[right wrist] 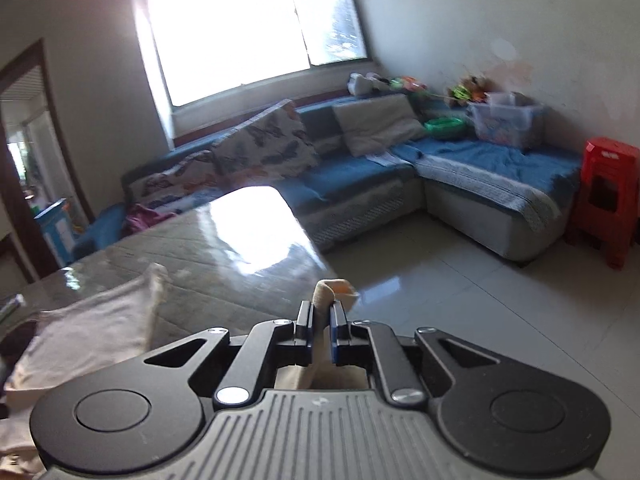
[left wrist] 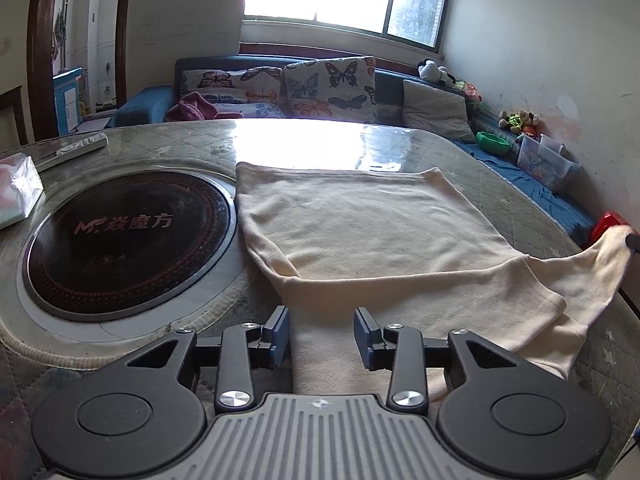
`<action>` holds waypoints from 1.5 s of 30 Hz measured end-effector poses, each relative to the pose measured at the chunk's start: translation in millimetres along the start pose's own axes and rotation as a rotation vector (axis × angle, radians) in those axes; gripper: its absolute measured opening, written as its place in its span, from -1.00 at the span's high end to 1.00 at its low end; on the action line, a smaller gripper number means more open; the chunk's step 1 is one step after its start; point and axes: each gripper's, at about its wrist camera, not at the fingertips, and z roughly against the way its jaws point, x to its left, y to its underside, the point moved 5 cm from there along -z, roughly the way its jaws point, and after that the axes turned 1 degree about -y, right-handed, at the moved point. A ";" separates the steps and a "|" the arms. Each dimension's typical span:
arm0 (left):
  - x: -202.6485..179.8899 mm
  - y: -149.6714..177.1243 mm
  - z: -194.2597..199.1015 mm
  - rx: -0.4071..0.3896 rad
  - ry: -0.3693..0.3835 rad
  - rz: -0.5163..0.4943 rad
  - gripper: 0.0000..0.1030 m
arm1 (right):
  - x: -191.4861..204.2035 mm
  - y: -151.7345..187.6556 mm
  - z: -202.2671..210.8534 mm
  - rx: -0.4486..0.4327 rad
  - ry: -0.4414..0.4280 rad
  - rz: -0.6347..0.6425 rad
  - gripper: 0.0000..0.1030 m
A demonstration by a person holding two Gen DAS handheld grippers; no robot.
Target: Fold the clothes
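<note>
A cream long-sleeved garment (left wrist: pixel 372 224) lies spread flat on the glass-topped table (left wrist: pixel 304 136). My left gripper (left wrist: pixel 322 334) is open, its fingers straddling the near part of the garment low over the table. My right gripper (right wrist: pixel 321 320) is shut on the cream sleeve end (right wrist: pixel 330 290), held up off the right side of the table. In the left wrist view that sleeve (left wrist: pixel 600 256) stretches up to the right edge, where a bit of the right gripper shows. In the right wrist view the garment body (right wrist: pixel 92 324) lies at lower left.
A round black induction cooktop (left wrist: pixel 128 240) is set in the table left of the garment. A tissue pack (left wrist: pixel 18 190) and a remote (left wrist: pixel 80 146) lie at far left. A blue sofa (right wrist: pixel 360 176) with cushions, a red stool (right wrist: pixel 604 200) and tiled floor (right wrist: pixel 460 292) lie beyond.
</note>
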 end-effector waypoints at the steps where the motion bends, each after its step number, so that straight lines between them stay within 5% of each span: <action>1: 1.6 0.2 1.1 -0.003 -0.001 0.004 0.24 | 10.4 -5.0 2.8 -0.004 -0.031 0.018 0.87; 15: 37.3 7.2 28.7 -0.063 -0.012 0.066 0.13 | 201.6 -17.2 13.0 0.044 -0.433 0.333 0.90; 23: 59.7 16.0 38.3 -0.075 -0.021 0.113 0.11 | 312.9 38.5 11.4 0.166 -0.625 0.530 0.92; 27: 66.6 19.9 39.4 -0.072 -0.023 0.123 0.11 | 338.4 70.8 13.2 0.238 -0.690 0.600 0.89; 35: 56.3 12.8 42.6 -0.089 0.013 0.078 0.15 | 322.9 72.9 24.4 0.243 -0.685 0.624 0.78; 45: -2.8 6.5 17.9 -0.042 0.126 -0.078 0.15 | 194.2 64.8 10.0 0.277 -0.349 0.518 0.64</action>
